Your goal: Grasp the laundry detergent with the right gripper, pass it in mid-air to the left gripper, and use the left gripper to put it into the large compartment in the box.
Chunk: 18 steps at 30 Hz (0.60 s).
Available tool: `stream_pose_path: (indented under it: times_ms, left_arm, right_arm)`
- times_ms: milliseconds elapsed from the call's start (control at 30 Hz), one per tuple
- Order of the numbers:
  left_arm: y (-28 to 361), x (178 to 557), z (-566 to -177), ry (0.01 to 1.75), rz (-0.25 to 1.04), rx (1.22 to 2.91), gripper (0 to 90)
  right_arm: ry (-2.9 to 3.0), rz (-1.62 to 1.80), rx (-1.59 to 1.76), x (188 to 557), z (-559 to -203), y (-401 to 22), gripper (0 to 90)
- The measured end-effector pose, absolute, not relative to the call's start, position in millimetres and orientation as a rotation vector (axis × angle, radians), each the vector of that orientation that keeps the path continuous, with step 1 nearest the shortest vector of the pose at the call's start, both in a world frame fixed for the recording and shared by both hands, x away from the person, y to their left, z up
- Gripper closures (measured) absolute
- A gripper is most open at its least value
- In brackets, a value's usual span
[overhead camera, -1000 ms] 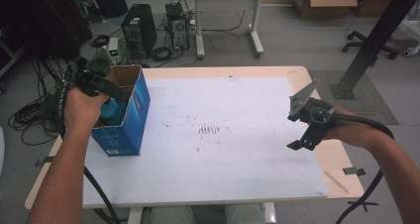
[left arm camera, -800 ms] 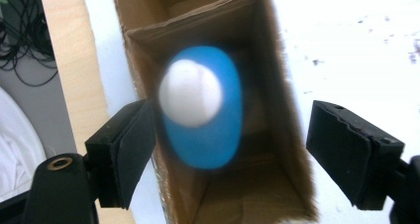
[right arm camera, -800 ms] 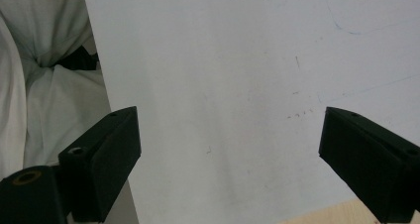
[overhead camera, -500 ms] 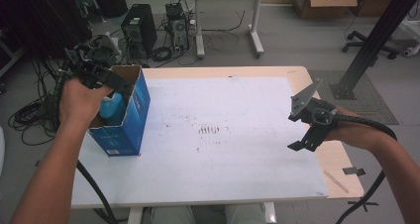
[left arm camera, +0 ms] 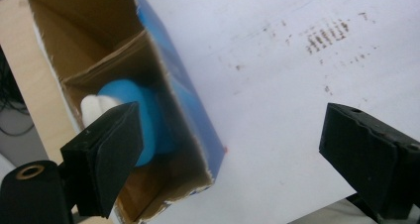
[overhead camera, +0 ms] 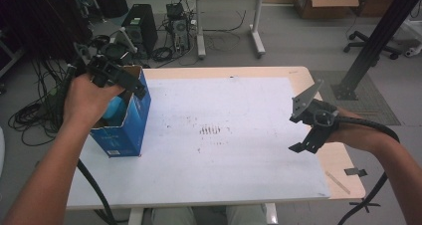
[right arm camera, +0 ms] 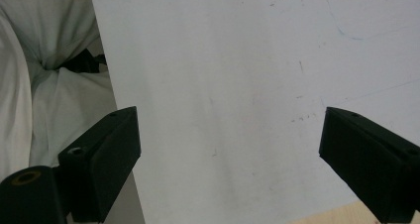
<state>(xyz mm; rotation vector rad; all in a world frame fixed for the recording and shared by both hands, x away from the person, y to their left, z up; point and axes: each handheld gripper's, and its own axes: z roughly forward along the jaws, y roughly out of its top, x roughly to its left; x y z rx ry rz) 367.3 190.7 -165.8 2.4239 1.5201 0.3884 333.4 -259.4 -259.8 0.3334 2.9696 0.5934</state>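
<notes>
My left gripper [overhead camera: 112, 75] hung above the open blue cardboard box [overhead camera: 124, 128] at the table's left edge. Its jaws had just been opening and stood wide with nothing between them. The blue and white object [left arm camera: 130, 119] lay down inside the box, leaning against the inner cardboard divider. I judged the drop into the box done, so the next move called for drawing that hand clear without catching a flap. My right gripper [overhead camera: 312, 123] waited over the right side, jaws apart and empty. The white tabletop [overhead camera: 234, 155] was scuffed with dark marks near its middle. Beyond it stood computer towers [overhead camera: 142, 28], tangled cables and another desk.
</notes>
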Motion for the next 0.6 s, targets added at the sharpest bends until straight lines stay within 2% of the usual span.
stream_pose_path:
  times_ms: [600]
  left_arm:
    - [131.1,361.6,-151.8,1.251,0.381,2.572,10.1]
  right_arm:
    - [2.968,0.598,0.343,333.2,-257.0,-258.4,8.6]
